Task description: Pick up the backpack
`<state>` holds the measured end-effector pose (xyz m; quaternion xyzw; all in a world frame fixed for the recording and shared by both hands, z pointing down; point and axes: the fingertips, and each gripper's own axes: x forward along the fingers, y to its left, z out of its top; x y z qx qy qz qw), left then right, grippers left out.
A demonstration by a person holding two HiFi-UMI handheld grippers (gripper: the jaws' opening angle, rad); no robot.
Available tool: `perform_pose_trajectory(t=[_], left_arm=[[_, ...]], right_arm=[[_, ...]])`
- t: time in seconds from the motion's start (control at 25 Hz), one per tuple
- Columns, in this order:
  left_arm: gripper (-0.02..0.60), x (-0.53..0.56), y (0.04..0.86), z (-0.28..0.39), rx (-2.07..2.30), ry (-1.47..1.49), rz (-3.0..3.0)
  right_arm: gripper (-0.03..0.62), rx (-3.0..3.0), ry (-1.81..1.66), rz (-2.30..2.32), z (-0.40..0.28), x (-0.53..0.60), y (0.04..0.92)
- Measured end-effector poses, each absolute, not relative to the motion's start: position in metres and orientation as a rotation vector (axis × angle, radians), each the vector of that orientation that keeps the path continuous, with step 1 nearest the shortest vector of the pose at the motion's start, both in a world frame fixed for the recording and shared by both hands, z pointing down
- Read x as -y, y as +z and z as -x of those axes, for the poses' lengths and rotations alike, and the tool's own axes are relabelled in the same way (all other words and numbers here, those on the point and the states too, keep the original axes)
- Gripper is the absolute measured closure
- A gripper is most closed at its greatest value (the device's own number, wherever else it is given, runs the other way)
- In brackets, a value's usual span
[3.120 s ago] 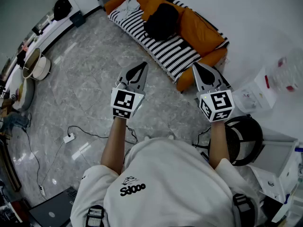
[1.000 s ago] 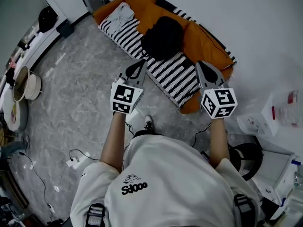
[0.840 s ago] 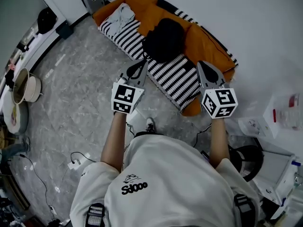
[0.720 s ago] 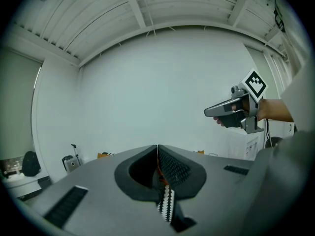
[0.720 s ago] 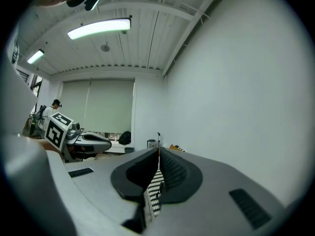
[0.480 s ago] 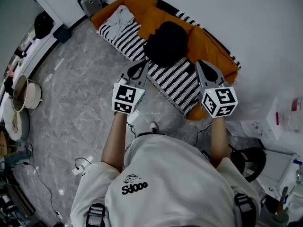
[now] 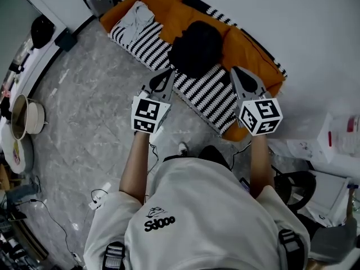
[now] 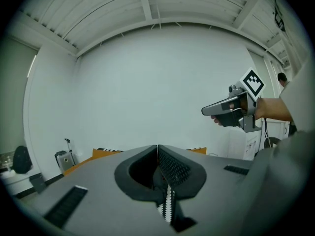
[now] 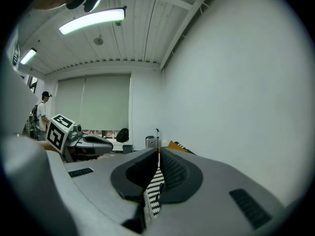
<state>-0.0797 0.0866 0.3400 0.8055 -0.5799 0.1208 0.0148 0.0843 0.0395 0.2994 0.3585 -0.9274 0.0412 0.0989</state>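
black backpack (image 7: 196, 48) sitting on the striped orange sofa (image 7: 247, 52), left gripper (image 7: 164, 81) and right gripper (image 7: 241, 79) both closed, empty, hovering just near of it

Backpack (image 7: 196, 48) on sofa (image 7: 248, 45) (agst wall (image 7: 315, 21)) — L gripper (image 7: 169, 72), R gripper (image 7: 233, 70) just before it.

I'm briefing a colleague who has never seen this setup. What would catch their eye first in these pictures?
The orange sofa with its black-and-white striped cover stands out along the white wall at the top of the head view, with the black backpack sitting on it. Below it in that view, the left gripper and right gripper are held side by side, both shut and empty, pointing toward the sofa.
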Motion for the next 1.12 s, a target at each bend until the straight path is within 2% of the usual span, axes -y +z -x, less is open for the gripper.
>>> perform_pose_trajectory(t=[0.48, 1.12], left_arm=[[0.558, -0.025, 0.374, 0.105, 1.781, 0.423, -2.437], [0.557, 0.176, 0.461, 0.136, 1.617, 0.479, -2.322]], right_arm=[[0.559, 2.746, 0.22, -1.007, -0.056, 0.042, 0.334], [0.557, 2.626, 0.388, -0.951, -0.023, 0.248, 0.423]])
